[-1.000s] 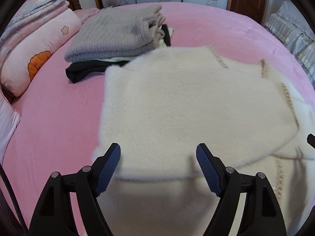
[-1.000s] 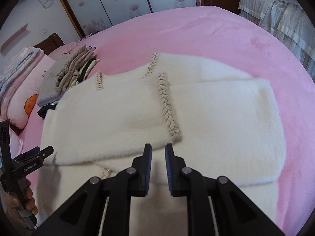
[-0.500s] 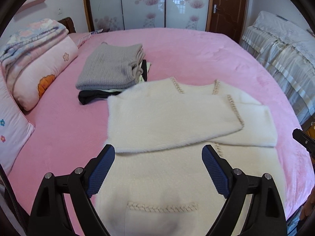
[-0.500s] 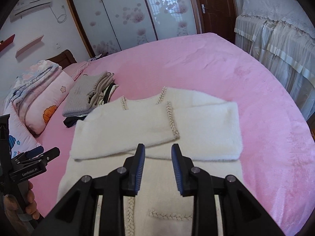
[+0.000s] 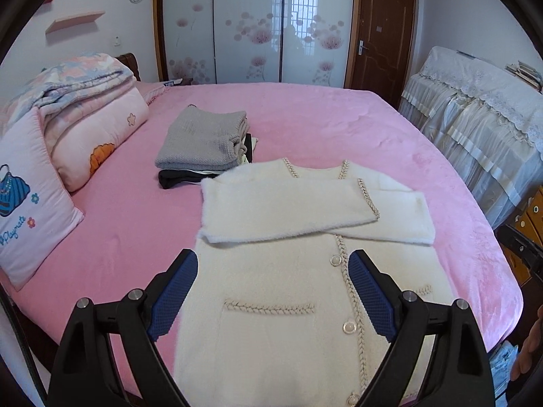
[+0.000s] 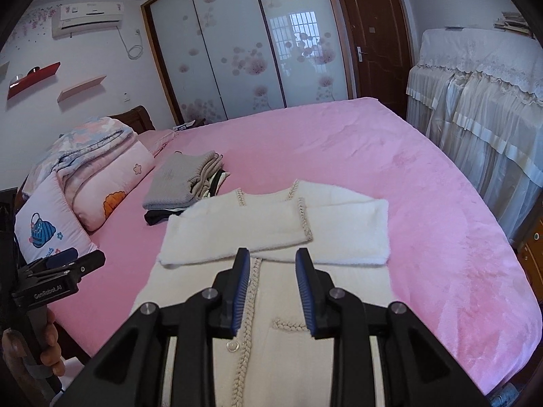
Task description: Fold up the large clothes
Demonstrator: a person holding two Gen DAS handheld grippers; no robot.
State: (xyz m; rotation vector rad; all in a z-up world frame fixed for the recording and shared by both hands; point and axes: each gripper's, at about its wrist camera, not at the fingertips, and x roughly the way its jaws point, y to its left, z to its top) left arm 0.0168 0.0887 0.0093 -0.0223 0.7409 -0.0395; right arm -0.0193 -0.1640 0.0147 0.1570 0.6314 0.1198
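Note:
A white fluffy cardigan (image 5: 271,322) (image 6: 346,234) lies flat on the pink bed (image 5: 322,118), buttoned, with braided trim. Both sleeves (image 5: 285,210) are folded across its chest, one over the other. My left gripper (image 5: 273,261) hangs above the lower half of the cardigan, open wide, with nothing between its blue pads. The right gripper (image 6: 272,254) hovers over the button line with its jaws a little apart, holding nothing. In the right wrist view the left gripper (image 6: 64,268) shows at the left edge, held in a hand.
A stack of folded clothes (image 5: 203,139) (image 6: 183,178), grey knit on top, sits just beyond the cardigan's left shoulder. Pillows (image 5: 30,200) and a rolled quilt (image 5: 95,125) line the bed's left side. Lace-draped furniture (image 5: 475,129) stands to the right.
Both grippers have drawn back and risen away from the cardigan, so its whole front now shows. The left jaws stand wider and the right jaws have parted slightly.

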